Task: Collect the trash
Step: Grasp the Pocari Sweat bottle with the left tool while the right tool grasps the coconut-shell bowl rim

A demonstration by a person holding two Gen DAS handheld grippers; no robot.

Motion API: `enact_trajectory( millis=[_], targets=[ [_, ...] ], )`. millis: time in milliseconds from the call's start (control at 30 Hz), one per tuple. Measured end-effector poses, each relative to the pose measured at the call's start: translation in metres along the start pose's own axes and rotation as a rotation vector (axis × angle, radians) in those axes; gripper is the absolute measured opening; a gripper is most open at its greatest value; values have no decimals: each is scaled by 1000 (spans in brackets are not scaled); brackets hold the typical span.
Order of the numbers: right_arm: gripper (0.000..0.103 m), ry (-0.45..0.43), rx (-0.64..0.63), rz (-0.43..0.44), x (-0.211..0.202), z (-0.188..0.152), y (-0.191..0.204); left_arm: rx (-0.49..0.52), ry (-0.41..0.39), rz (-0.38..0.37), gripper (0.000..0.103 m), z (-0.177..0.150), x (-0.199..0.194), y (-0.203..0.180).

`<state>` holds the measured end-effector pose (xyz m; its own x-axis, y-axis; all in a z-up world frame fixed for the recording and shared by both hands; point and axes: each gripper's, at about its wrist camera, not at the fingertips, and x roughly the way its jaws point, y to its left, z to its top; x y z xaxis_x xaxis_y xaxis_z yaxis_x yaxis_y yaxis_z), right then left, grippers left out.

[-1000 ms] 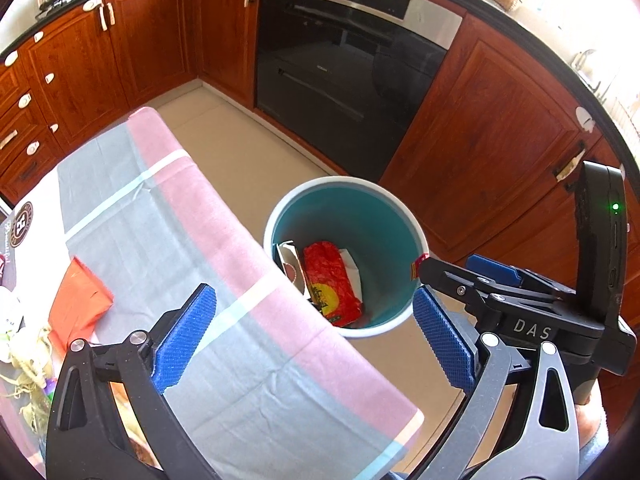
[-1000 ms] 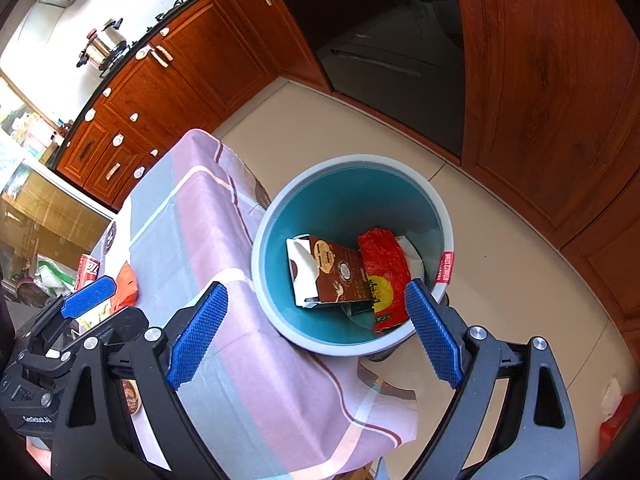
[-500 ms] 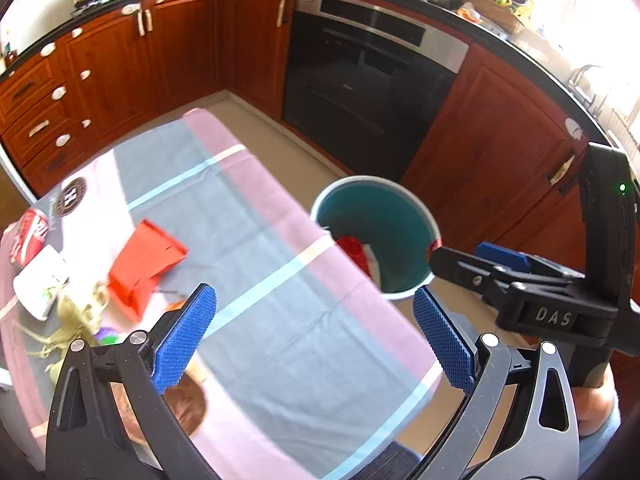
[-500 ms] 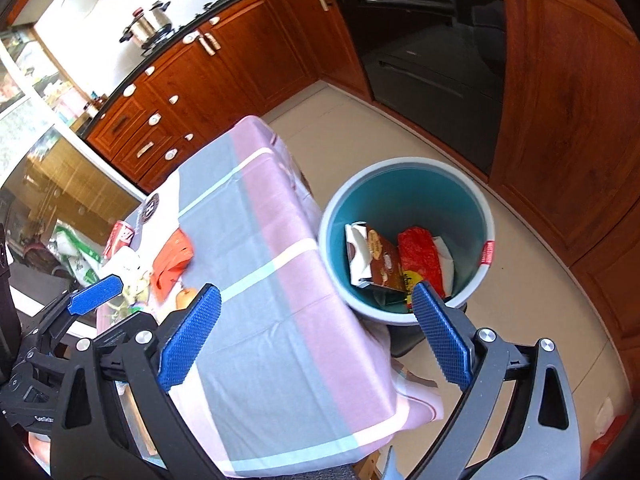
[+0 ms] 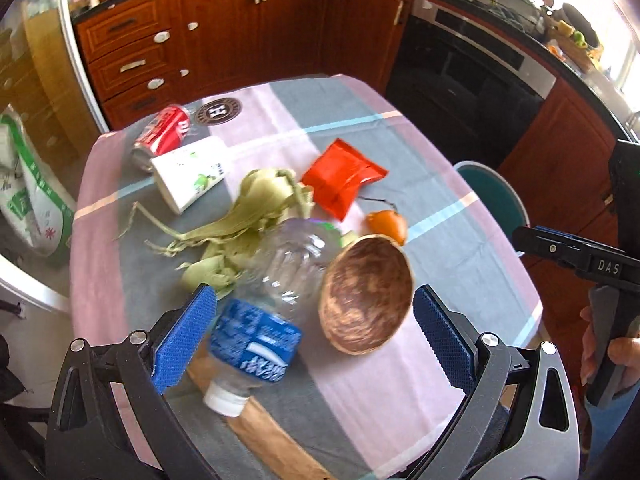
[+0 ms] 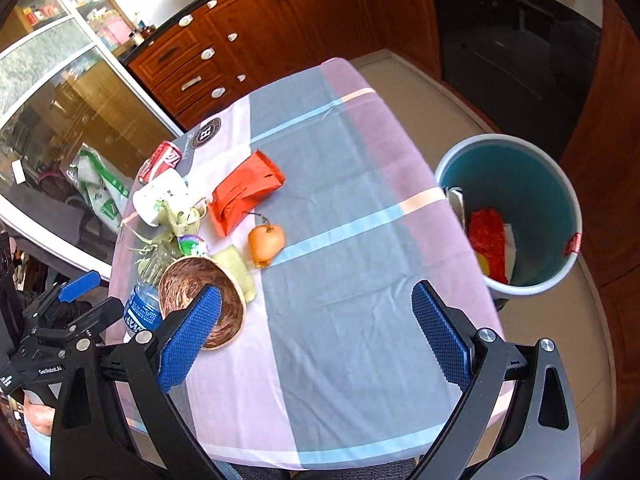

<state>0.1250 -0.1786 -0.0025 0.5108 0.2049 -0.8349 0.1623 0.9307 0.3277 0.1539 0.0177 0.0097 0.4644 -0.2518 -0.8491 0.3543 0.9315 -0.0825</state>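
- Jaws of the left gripper [image 5: 314, 350] stand wide apart with nothing pressed between them; a clear bottle [image 5: 272, 300] with a blue label and a wooden bowl [image 5: 366, 294] lie in the gap below, blurred.
- Right gripper [image 6: 316, 338] is also spread wide and empty, over bare tablecloth [image 6: 360, 312].
- Bottle cap end lies on a brown strip whose far end is cut off by the left gripper's frame.
- Trash on the table: green husks [image 5: 240, 216], a red packet [image 5: 342, 180], a white cup [image 5: 188, 176] on its side, a red can [image 5: 162, 136] lying beside it, an orange fruit [image 5: 386, 224].
- Near the bowl, a pale green piece [image 6: 236, 270] is too blurred to name.
- Bin [image 6: 516, 212], teal inside, stands on the floor just beside the table's edge, holding a red wrapper [image 6: 488, 244] and white paper; the cloth hides part of its contents.
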Motion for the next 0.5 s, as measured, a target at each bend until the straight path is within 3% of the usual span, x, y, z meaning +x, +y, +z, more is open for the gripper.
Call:
enact_trajectory(
  millis=[233, 500],
  targets=[
    [92, 109, -96, 9, 49, -17, 49, -28, 47, 22, 99, -34, 5, 51],
    [92, 151, -142, 3, 81, -12, 71, -7, 67, 4, 99, -46, 21, 57]
  ],
)
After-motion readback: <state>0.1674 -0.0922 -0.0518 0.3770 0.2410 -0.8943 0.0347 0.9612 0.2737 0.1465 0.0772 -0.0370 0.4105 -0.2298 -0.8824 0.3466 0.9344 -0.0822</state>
